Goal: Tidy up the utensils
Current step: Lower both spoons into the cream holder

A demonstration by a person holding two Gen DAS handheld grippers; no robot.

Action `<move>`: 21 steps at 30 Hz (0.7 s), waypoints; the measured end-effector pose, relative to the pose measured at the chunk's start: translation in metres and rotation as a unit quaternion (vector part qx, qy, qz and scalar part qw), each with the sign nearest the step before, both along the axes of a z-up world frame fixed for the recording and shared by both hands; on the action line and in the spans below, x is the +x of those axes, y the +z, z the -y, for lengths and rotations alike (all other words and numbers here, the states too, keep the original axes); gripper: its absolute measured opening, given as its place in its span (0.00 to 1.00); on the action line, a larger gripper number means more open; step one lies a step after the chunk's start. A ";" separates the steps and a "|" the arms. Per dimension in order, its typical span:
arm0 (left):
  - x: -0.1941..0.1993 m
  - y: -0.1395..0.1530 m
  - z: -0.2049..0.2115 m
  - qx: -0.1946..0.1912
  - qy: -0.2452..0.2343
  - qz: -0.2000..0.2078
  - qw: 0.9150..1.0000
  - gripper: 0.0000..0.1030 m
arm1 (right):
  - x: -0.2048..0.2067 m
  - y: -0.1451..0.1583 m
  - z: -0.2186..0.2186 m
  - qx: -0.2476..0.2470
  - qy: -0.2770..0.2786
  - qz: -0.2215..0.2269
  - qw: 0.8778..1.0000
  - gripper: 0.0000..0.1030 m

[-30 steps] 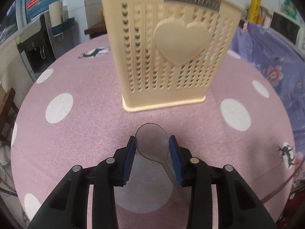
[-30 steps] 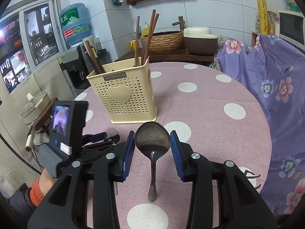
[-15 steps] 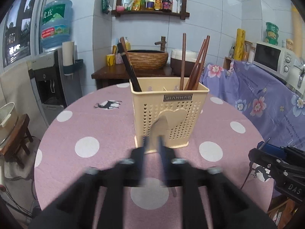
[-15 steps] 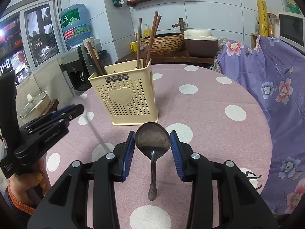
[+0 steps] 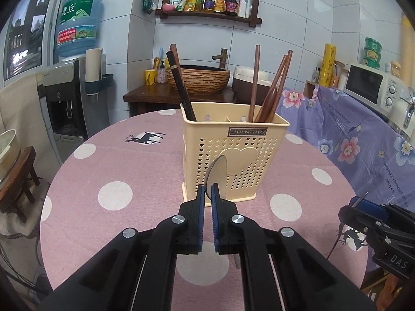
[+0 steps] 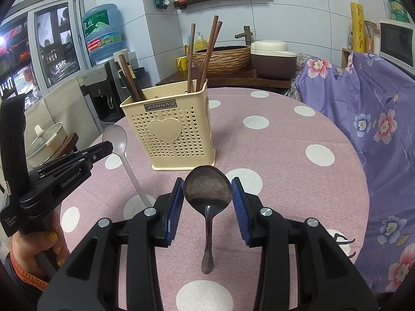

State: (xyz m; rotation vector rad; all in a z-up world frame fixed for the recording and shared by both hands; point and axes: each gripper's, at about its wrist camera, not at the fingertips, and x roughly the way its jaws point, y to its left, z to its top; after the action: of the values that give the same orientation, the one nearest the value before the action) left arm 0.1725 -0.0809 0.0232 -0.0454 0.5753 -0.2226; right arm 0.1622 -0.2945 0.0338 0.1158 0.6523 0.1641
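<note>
Here, in the left wrist view, the left gripper [image 5: 207, 194] is pinched nearly closed on a pale spoon [image 5: 216, 175], whose bowl stands on edge above the pads while its handle runs down and back beneath the right-hand finger. The holder [image 5: 234, 160] stands straight ahead on the table [image 5: 116, 171], just beyond the spoon's bowl, with its open top higher than the spoon; chopsticks [image 5: 269, 90] lean in its right compartment and a dark pair [image 5: 181, 88] in its left corner. So I judge the coming move to be up and forward, then down into an opening. In the right wrist view, the right gripper [image 6: 207, 191] sits half open with a dark spoon [image 6: 207, 189] between its pads, bowl forward and handle hanging toward the camera; the pads appear to touch the bowl's rim on both sides, so it seems lightly held. The holder lies ahead and to the left, well apart from this gripper. The left gripper, seen at the left edge with its spoon upright, looks nearer the holder.
</note>
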 end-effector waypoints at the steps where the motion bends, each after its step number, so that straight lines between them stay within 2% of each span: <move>1: -0.001 0.000 0.001 0.000 -0.001 0.001 1.000 0.06 | 0.000 0.000 0.000 0.000 -0.001 0.000 1.000 0.37; 15: -0.005 0.011 -0.006 -0.013 -0.002 0.017 1.000 0.04 | -0.001 0.004 -0.001 0.003 0.006 0.013 1.000 0.37; 21: -0.006 0.027 -0.016 -0.043 -0.010 0.020 0.999 0.04 | 0.003 0.019 -0.004 0.022 0.030 0.023 0.999 0.37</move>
State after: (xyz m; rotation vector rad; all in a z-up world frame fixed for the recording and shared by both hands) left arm 0.1669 -0.0654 0.0502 -0.1191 0.5260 -0.2675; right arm 0.1654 -0.2908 0.0533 0.1343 0.6062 0.2391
